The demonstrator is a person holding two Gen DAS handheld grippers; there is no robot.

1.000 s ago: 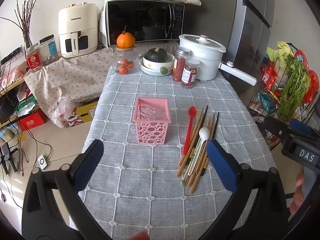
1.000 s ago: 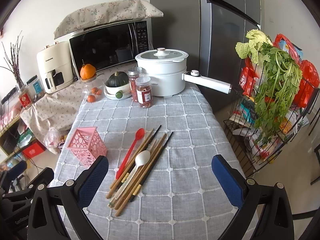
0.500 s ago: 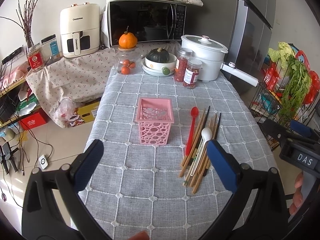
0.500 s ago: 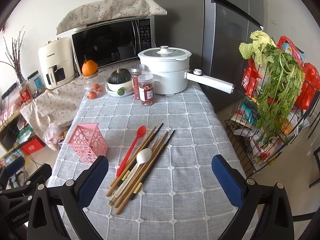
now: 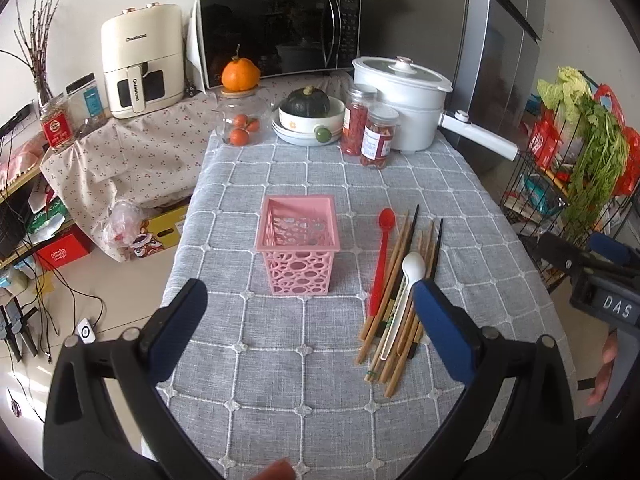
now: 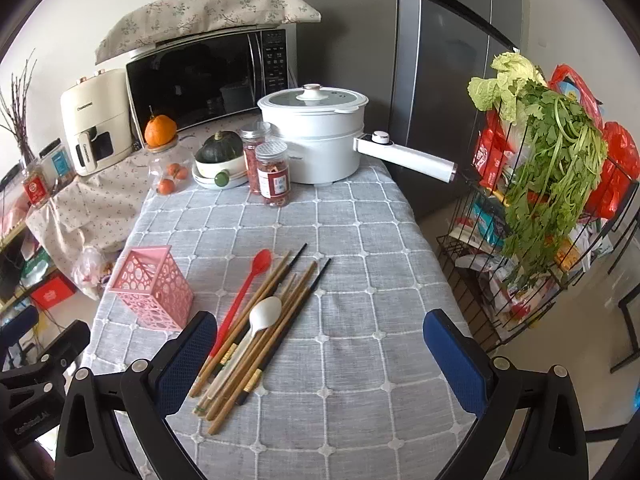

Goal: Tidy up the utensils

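Grey checked tablecloth on table (image 5: 304, 184): pink perforated plastic basket (image 5: 298, 250) is stood upright w/ wooden chopsticks (image 6: 276, 312), red spoon (image 6: 244, 300), white spoon (image 6: 260, 320) laid beside it. Left gripper (image 5: 308, 324) & right gripper (image 6: 320, 354) are held wide, empty.

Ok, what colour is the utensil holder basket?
Pink, with a circle cutout pattern; left wrist view shows it best.

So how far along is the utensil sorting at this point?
Nothing looks done yet: the pink holder stands empty. The red spoon, white spoon and chopsticks lie loose on the tablecloth beside it. Nothing is in hand: the left gripper and right gripper are both open above the table. Every utensil is left to move.
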